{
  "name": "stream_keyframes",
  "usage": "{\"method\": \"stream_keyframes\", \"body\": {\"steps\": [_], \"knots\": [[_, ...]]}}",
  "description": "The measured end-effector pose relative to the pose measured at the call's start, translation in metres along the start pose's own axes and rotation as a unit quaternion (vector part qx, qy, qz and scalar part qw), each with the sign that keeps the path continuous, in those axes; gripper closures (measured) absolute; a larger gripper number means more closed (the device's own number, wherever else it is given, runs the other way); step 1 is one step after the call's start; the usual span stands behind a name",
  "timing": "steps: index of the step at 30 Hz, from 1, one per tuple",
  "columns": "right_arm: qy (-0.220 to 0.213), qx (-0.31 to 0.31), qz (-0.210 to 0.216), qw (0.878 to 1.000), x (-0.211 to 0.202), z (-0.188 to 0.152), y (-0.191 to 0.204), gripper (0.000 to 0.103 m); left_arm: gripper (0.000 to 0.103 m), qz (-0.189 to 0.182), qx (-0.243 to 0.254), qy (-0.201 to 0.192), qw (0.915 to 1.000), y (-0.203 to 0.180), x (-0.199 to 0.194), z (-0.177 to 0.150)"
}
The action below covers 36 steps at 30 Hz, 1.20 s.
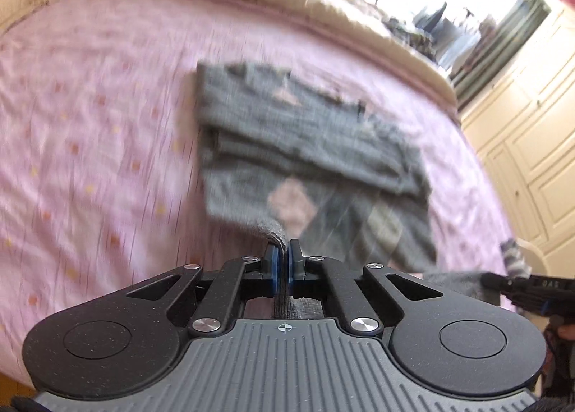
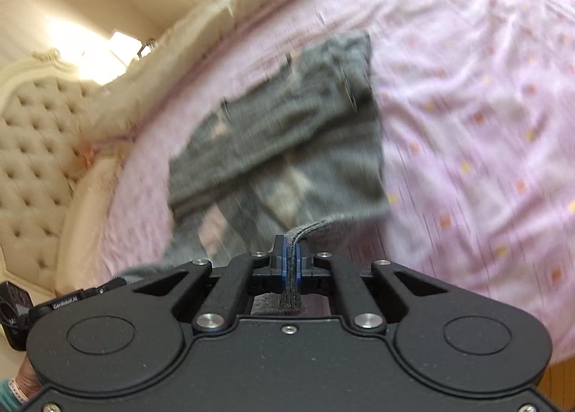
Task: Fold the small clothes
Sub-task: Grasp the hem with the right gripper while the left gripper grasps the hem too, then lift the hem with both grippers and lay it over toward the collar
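A small grey knitted garment (image 1: 305,131) with pale diamond patches hangs partly folded above a pink bed sheet (image 1: 90,106). My left gripper (image 1: 284,250) is shut on the garment's near edge, with grey cloth pinched between its blue pads. In the right wrist view the same garment (image 2: 287,131) stretches away from my right gripper (image 2: 291,243), which is shut on another part of its near edge. The far part of the garment rests on the sheet. Both views are blurred by motion.
The pink sheet (image 2: 467,106) with small orange and yellow squares covers a bed. A cream tufted headboard (image 2: 32,146) and cream blanket (image 1: 359,9) border it. White cupboards (image 1: 532,117) stand at the right. The other gripper (image 1: 524,289) and a hand show at the edge.
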State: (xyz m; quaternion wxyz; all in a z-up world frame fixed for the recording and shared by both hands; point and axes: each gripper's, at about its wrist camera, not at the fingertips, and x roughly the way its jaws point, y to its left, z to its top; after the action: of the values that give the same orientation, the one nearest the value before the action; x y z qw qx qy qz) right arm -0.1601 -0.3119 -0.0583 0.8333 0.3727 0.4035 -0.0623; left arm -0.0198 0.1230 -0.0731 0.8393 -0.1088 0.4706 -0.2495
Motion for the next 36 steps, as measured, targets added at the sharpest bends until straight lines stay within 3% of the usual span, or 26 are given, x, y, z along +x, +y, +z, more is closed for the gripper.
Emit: {"method": "stream_keyframes", "body": {"steps": [7, 15, 24, 32, 33, 35, 36], "knots": [[-0.053, 0.008, 0.033, 0.998, 0.020, 0.085, 0.015, 0.092, 0.099, -0.007, -0.011, -0.069, 0.9975, -0.018, 0.004, 0.075], [-0.067, 0.007, 0.028, 0.997, 0.091, 0.177, 0.021, 0.092, 0.099, 0.011, -0.029, -0.109, 0.9935, -0.022, 0.066, 0.154], [-0.028, 0.019, -0.023, 0.999, 0.181, 0.229, 0.002, 0.092, 0.098, 0.056, -0.049, -0.059, 0.9954, -0.006, 0.164, 0.194], [0.010, 0.026, -0.058, 0.998, 0.236, 0.246, -0.018, 0.089, 0.097, 0.102, -0.040, -0.020, 0.9938, 0.006, 0.211, 0.205], [0.013, 0.029, -0.060, 0.998, 0.240, 0.247, -0.020, 0.086, 0.095, 0.105, -0.042, -0.016, 0.9934, 0.008, 0.216, 0.208], [0.008, 0.027, -0.069, 0.997, 0.244, 0.249, -0.022, 0.082, 0.073, 0.120, -0.044, -0.012, 0.9917, 0.012, 0.223, 0.213], [0.006, 0.025, -0.071, 0.997, 0.244, 0.251, -0.022, 0.081, 0.056, 0.127, -0.045, -0.017, 0.9907, 0.013, 0.223, 0.214]]}}
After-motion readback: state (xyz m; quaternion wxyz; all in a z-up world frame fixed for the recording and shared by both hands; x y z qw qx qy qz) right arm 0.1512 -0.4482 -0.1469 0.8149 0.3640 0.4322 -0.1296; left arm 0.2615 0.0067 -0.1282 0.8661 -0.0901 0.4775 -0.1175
